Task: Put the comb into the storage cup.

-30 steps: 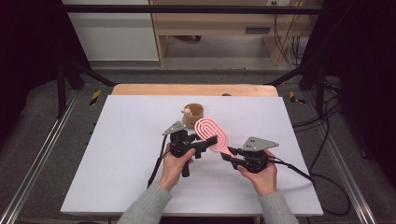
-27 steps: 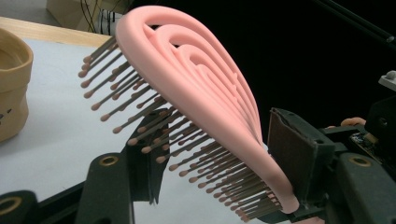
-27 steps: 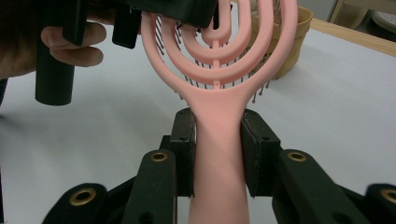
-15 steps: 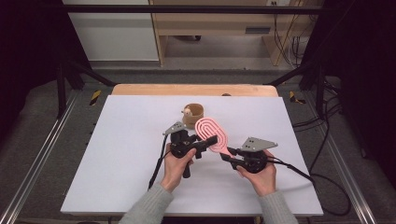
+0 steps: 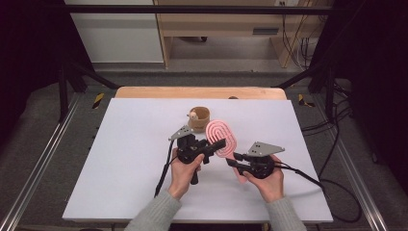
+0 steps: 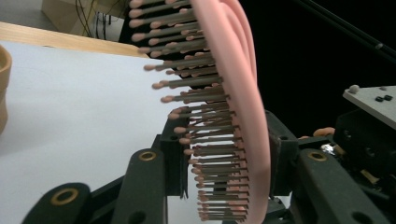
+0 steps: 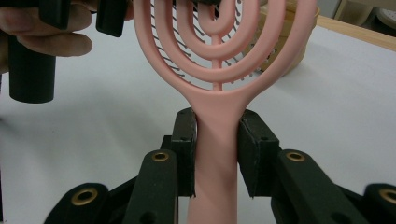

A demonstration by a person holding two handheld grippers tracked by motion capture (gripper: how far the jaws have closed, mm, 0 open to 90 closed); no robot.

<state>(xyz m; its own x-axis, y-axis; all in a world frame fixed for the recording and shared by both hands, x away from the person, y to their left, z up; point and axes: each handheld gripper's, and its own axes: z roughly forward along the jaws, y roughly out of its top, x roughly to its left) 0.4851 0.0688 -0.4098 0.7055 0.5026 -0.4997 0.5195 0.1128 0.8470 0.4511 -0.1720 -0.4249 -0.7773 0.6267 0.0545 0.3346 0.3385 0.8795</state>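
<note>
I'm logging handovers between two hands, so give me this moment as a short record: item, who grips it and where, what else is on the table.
item: pink hairbrush, open looped head, bristles
right gripper: jaws shut on the hairbrush handle
left gripper: jaws have just been closing on the brush head, bristle side toward one jaw
brush pose: lifted off the table, between both grippers
also on table: tan cup behind the brush, apart from it
surface: white tabletop
</note>
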